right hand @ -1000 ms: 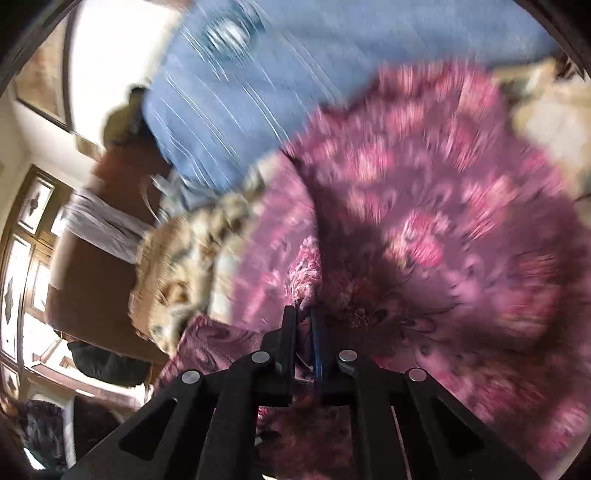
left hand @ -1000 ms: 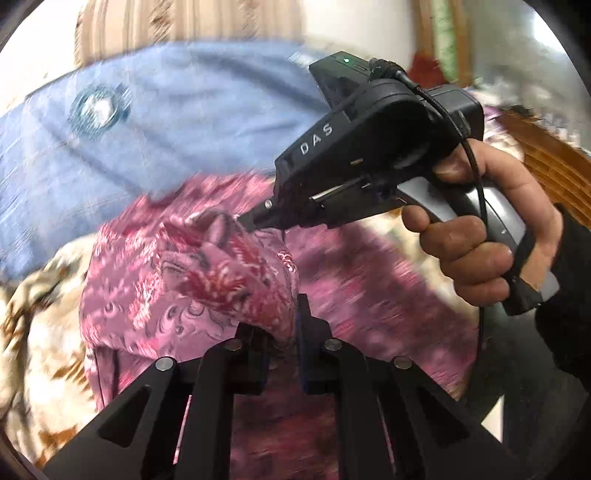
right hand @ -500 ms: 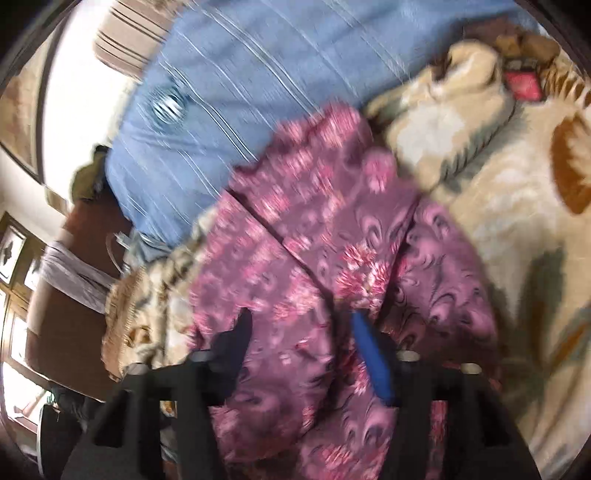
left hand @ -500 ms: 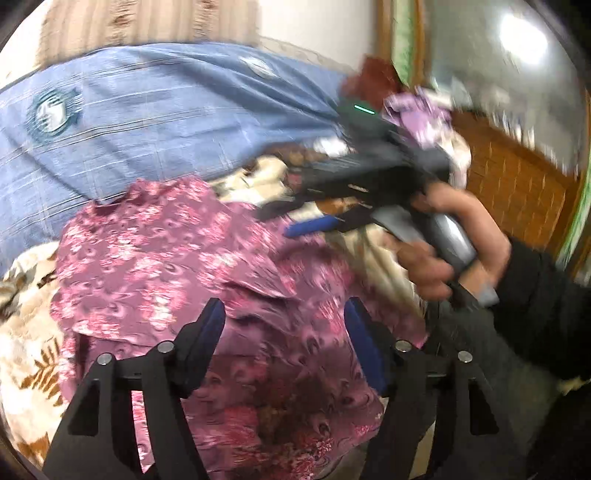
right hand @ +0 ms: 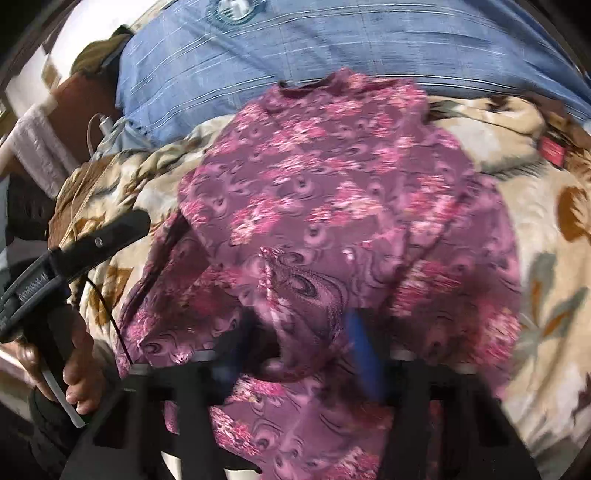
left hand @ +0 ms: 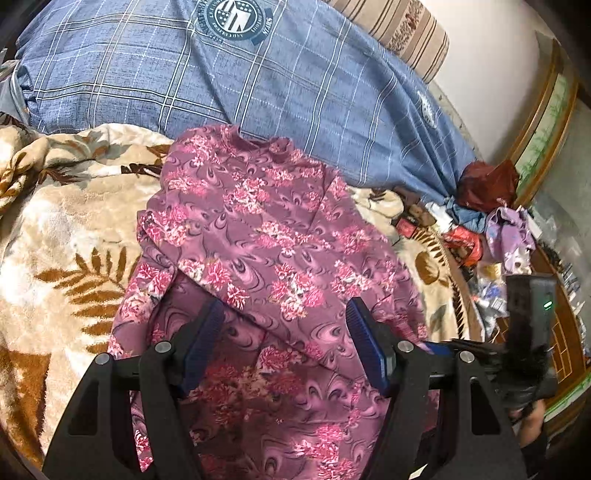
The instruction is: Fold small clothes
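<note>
A purple-pink floral garment [left hand: 266,236] lies partly folded on a beige leaf-pattern blanket [left hand: 59,236], its neckline toward a blue checked pillow. My left gripper [left hand: 286,343] is open and empty, hovering over the garment's near part. My right gripper [right hand: 295,347] is open too, over the garment [right hand: 332,192]; a fold of cloth rises between its fingers, but they do not clamp it. The left gripper's body shows at the left of the right wrist view [right hand: 74,251]. The right gripper's body shows at the right edge of the left wrist view [left hand: 532,332].
A large blue checked pillow [left hand: 221,70] lies behind the garment. A striped cushion [left hand: 402,29] sits behind it. A pile of small items and clothes [left hand: 491,225] lies at the right by a wooden frame [left hand: 546,122]. The blanket also shows in the right wrist view [right hand: 546,236].
Both grippers were shut on the garment a second ago. They have let go, opened and drawn back toward me; the garment now lies on the blanket.
</note>
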The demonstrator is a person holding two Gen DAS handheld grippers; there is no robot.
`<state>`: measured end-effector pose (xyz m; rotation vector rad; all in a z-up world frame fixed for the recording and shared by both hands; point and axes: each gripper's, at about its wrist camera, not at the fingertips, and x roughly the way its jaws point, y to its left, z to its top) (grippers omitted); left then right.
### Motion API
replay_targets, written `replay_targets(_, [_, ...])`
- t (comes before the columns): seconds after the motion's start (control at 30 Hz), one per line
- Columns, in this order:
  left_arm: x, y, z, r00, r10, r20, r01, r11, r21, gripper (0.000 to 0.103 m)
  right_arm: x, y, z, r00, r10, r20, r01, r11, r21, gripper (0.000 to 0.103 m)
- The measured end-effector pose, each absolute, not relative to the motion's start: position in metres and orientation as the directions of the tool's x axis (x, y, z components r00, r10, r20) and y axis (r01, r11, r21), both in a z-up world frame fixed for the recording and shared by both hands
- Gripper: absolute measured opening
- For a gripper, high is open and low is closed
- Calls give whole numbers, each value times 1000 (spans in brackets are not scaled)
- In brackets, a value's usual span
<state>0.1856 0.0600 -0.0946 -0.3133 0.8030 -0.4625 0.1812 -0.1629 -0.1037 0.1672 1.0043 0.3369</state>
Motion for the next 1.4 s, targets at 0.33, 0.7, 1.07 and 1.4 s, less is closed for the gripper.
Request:
replay_targets(0.33, [196,76,-110,559,-494,-666,167,854,-493,68,152,-254,-144,466,373,-802,87,883,461,14])
replay_targets(0.7, [256,138,-119,500,-466,-730,-176,771,-612,68,200,-207,-38,582,534,-613,-243,834,496,65])
replay_targets(1.07, [304,180,-183,521,-599,-608,-388,469,-794,38,426,-71,-73,295,650,-701,-363,755,547,65])
replay_targets(1.4, [304,185,-162,610,-537,-582,-327,499,-803,9,532,4,-127,222,591,-776,-305,797,521,7])
